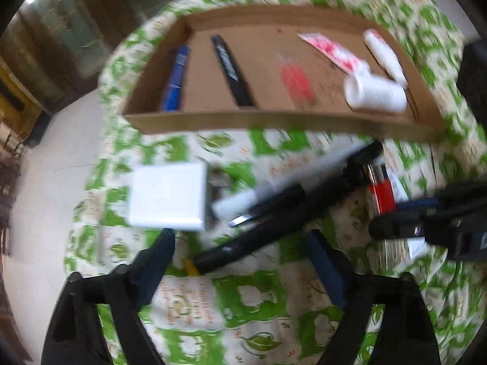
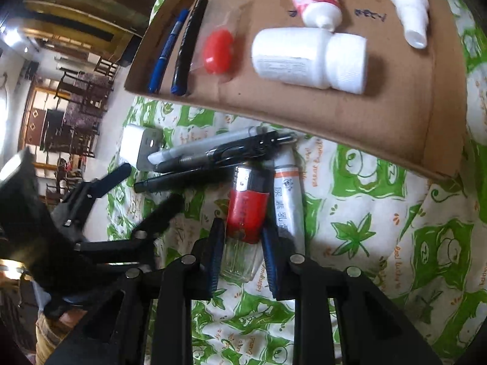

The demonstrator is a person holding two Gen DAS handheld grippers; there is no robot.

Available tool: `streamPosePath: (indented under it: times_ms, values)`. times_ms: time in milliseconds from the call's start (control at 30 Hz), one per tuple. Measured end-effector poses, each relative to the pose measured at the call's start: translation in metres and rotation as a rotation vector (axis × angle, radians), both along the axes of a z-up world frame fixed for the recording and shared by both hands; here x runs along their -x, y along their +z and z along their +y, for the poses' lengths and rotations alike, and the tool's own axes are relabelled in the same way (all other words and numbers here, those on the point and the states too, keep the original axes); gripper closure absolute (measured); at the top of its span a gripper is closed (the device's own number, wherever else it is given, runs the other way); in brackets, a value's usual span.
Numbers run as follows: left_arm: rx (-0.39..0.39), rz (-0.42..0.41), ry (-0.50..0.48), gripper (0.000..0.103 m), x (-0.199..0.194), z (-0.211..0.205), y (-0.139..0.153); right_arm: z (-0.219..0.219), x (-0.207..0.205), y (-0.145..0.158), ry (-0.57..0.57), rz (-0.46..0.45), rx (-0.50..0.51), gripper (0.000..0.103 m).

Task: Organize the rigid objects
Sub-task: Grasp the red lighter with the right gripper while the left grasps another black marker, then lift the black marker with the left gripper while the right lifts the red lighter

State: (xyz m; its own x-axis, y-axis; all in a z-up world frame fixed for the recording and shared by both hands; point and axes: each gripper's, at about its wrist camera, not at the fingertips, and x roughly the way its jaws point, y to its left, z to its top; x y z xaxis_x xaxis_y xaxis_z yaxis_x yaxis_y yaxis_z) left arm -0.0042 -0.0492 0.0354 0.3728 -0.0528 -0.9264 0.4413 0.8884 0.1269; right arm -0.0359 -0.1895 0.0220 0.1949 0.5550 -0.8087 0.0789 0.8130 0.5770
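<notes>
The right gripper (image 2: 240, 237) clasps the red-capped bottle (image 2: 247, 210) on the cloth just below the cardboard tray's (image 2: 334, 127) near edge — next, lift it in — while the left gripper (image 1: 240, 243) gapes, empty, over the black pens (image 1: 258, 237).

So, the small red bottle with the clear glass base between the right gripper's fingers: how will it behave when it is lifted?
The red bottle is probably rigid. Its clear glass base looks smooth, so it may slip, and it could break if dropped. It lies on its side on soft cloth, against a white tube, so it may roll once freed. The right gripper grips it mid-body.
</notes>
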Motion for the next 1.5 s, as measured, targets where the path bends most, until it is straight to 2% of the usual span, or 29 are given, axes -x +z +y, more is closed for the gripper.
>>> streamPosePath:
  times_ms: [100, 167, 267, 400, 500, 633, 733, 833, 867, 933, 1167, 1300, 1400, 1500]
  values:
    - [0.011, 0.024, -0.032, 0.043, 0.007, -0.003, -0.002, -0.005, 0.001, -0.001, -0.006, 0.002, -0.005, 0.08]
    - [0.049, 0.071, -0.029, 0.063, 0.01, 0.002, 0.002, -0.007, 0.002, 0.0, -0.014, 0.001, 0.001, 0.08]
    - [0.139, 0.166, -0.044, 0.078, 0.02, 0.01, 0.006, -0.015, 0.004, 0.002, -0.029, 0.001, 0.006, 0.08]
    - [0.12, 0.177, -0.073, 0.079, 0.038, 0.009, 0.003, -0.016, 0.006, 0.004, -0.044, 0.001, 0.032, 0.082]
    - [0.144, 0.168, -0.054, 0.078, 0.035, 0.005, 0.005, -0.016, 0.007, 0.007, -0.046, -0.003, 0.055, 0.082]
    - [0.135, 0.143, -0.063, 0.056, 0.021, -0.01, 0.007, -0.019, 0.008, 0.009, -0.051, -0.007, 0.079, 0.083]
    - [0.107, 0.127, -0.083, 0.056, 0.015, -0.026, 0.002, -0.018, 0.007, 0.008, -0.044, -0.007, 0.086, 0.083]
    - [0.07, 0.109, -0.083, 0.062, 0.016, -0.035, -0.005, -0.017, 0.006, 0.007, -0.041, -0.007, 0.081, 0.083]
    - [0.073, 0.098, -0.084, 0.07, 0.019, -0.034, -0.004, -0.016, 0.005, 0.006, -0.042, -0.006, 0.076, 0.083]
    - [0.089, 0.094, -0.072, 0.08, 0.026, -0.03, -0.003, -0.016, 0.004, 0.005, -0.041, -0.005, 0.072, 0.083]
    - [0.218, 0.126, 0.05, 0.085, 0.051, 0.022, 0.007, -0.013, 0.004, 0.007, -0.034, -0.013, 0.084, 0.083]
    - [0.207, 0.122, 0.076, 0.084, 0.059, 0.034, 0.0, -0.005, 0.005, 0.008, -0.014, -0.023, 0.12, 0.083]
    - [0.156, 0.098, 0.067, 0.082, 0.059, 0.011, -0.01, -0.001, 0.004, 0.009, -0.002, -0.032, 0.145, 0.083]
    - [0.147, 0.082, 0.075, 0.081, 0.057, -0.002, -0.013, 0.002, 0.003, 0.008, 0.006, -0.036, 0.163, 0.083]
